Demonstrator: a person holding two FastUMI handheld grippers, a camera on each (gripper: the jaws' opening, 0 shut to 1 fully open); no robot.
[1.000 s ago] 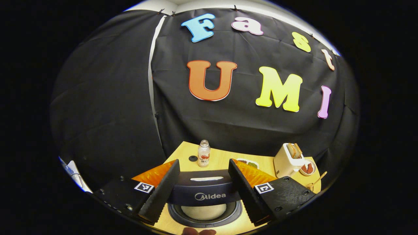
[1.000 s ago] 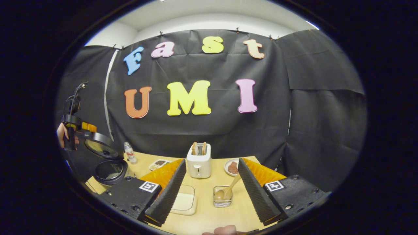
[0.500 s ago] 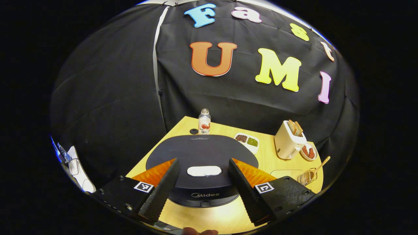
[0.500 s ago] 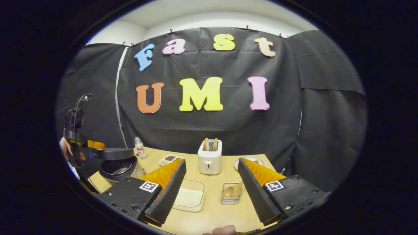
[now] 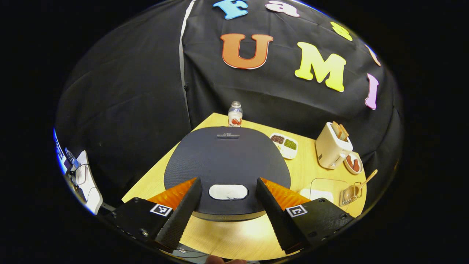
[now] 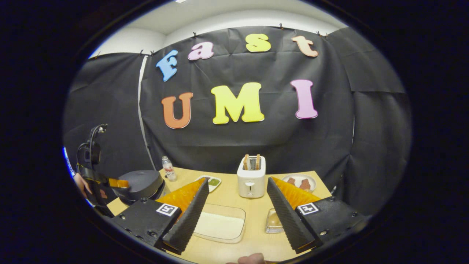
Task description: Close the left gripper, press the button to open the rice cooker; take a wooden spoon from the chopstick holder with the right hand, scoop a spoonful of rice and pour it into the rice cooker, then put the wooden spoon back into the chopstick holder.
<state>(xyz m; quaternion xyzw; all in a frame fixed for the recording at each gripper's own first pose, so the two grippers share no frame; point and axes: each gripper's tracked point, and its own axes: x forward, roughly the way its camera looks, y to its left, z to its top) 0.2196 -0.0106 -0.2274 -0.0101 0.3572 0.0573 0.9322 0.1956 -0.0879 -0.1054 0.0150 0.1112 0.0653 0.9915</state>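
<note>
While the rice cooker (image 5: 227,165) sits lid-down on the counter (image 5: 234,234), the left tongs (image 5: 229,211) hang spread just above its front edge, straddling the pale button (image 5: 228,191). Judging by the task, they should press together first, then bear straight down on that button. Right of the cooker, the wooden spoon (image 5: 361,183) leans in the chopstick holder (image 5: 348,196); the right tongs (image 6: 238,216) are spread, pinching nothing.
</note>
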